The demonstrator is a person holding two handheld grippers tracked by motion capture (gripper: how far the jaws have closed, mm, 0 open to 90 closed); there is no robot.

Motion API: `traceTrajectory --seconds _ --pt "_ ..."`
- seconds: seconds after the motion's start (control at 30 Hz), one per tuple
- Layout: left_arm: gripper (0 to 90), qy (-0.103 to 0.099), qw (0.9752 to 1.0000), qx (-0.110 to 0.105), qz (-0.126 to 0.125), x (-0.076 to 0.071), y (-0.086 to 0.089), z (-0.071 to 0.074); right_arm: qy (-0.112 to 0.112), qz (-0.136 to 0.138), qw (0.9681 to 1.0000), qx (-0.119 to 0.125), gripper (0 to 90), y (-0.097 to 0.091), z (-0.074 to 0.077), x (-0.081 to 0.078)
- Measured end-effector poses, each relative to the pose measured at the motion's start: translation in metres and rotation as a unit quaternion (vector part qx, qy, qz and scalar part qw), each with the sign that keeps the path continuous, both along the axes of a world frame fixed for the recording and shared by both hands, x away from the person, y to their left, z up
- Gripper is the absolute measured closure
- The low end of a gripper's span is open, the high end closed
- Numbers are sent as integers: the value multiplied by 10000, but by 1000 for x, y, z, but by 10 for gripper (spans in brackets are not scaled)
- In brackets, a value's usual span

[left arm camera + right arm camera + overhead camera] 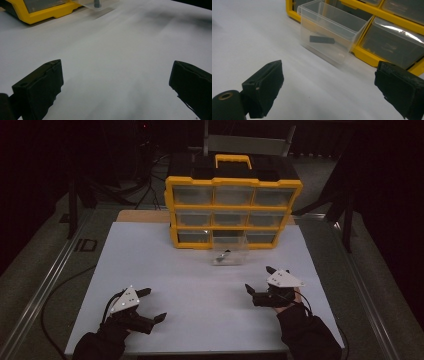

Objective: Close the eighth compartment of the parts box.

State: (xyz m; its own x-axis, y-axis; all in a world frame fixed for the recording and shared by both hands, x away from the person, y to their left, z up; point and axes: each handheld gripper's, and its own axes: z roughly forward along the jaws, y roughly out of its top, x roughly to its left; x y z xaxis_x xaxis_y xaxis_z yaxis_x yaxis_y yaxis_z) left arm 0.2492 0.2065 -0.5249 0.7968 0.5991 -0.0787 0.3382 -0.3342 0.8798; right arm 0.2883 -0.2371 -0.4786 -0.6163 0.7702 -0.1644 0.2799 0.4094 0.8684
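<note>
I held both grippers, left gripper [151,305] and right gripper [260,280], spread and empty near the table's [200,285] front edge, the clear drawer [229,252] pulled out by the yellow organizer [232,212]

The room is dim, nearly black past the bench [150,270], whose white top catches most of the light. Grey floor [40,250] runs along both sides, with metal rails [47,280] bordering the bench. Black cables [145,190] trail across the floor behind, near a pale grey chair [247,144].

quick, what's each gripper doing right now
left gripper: open, holding nothing
right gripper: open, holding nothing
</note>
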Motion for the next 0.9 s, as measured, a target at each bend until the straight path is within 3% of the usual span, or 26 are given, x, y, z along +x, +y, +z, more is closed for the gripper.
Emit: traceTrajectory --seconds 0.5,0.9 --pt "0 9 10000 -59 -13 0 0 0 319 25 9995 -46 82 23 -20 15" --pt "0 26 9999 -132 -11 1 2 0 793 -103 9967 -167 82 40 -44 31"
